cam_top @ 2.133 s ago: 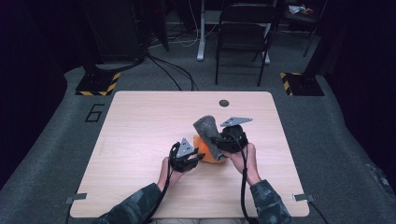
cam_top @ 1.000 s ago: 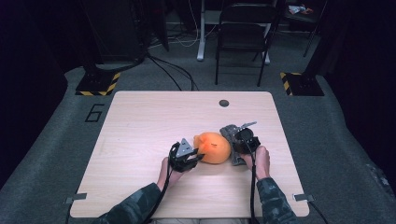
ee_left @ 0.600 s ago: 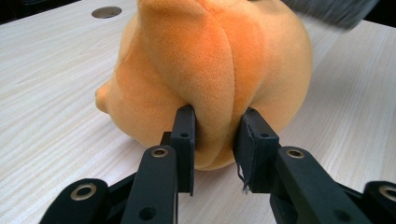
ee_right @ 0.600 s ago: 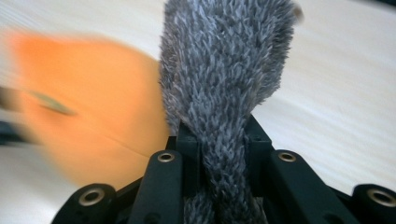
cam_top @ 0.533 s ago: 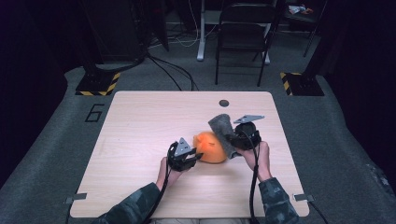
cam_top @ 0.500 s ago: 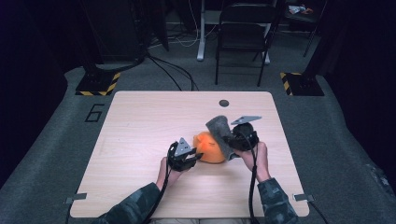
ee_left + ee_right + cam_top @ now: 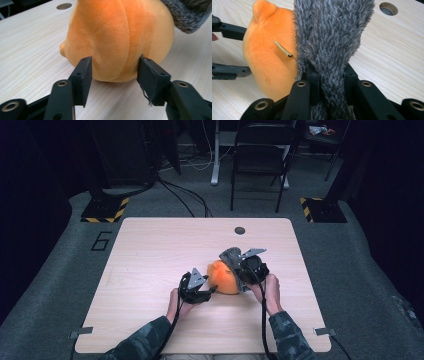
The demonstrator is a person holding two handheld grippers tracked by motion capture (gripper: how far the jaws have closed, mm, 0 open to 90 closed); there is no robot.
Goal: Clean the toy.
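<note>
Two tongs meet at an orange plush toy point(image 7: 223, 277) lying mid-frame on the surface point(image 7: 150, 250): the left tongs point(image 7: 113, 72) have just spread around it, the right tongs point(image 7: 329, 75) pinch its grey furry tail point(image 7: 332, 37).

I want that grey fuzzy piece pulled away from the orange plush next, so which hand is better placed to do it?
Probably the right. The right gripper is already shut on the grey fuzzy piece, while the left gripper has just been opening, its jaws either side of the orange plush.
</note>
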